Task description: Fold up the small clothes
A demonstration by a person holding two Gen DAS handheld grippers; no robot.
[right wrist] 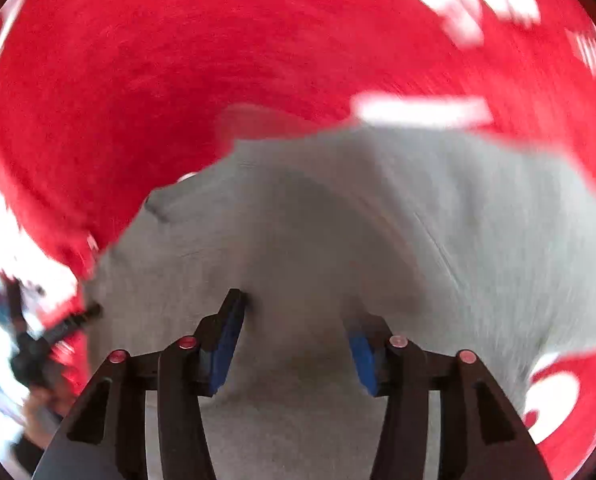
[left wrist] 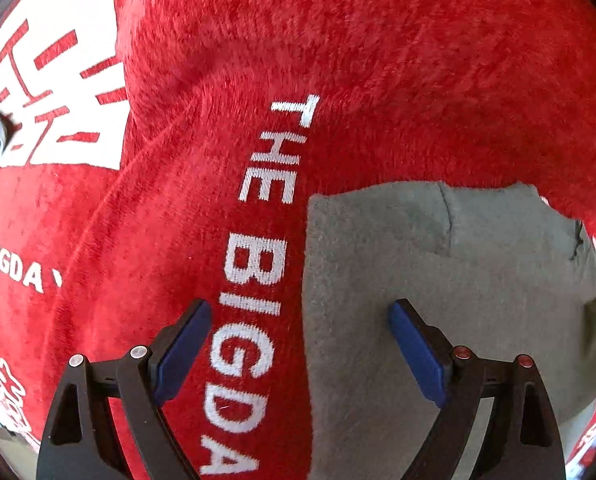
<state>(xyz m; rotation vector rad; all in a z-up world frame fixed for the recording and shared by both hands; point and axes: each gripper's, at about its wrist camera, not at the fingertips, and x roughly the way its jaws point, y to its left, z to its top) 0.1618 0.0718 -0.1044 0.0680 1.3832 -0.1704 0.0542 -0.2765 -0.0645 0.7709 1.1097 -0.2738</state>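
Note:
A small grey garment [left wrist: 418, 248] lies flat on a red towel [left wrist: 378, 60] with white lettering. My left gripper [left wrist: 300, 306] points down over the garment's left edge. Its jaws stand wide open with nothing held: one blue pad is over the red towel, the other over the grey cloth. In the blurred right wrist view, my right gripper [right wrist: 296, 308] is down on the grey garment [right wrist: 338, 220]. Its jaws are about half apart and a hump of grey cloth rises between them. That cloth covers the tip of the right finger. The pads do not visibly clamp it.
The red towel [right wrist: 178, 60] fills the surface around the garment in both views, with white printed blocks [left wrist: 58, 80] at the far left. A dark blurred tool shape [right wrist: 50, 336] shows at the left edge of the right wrist view.

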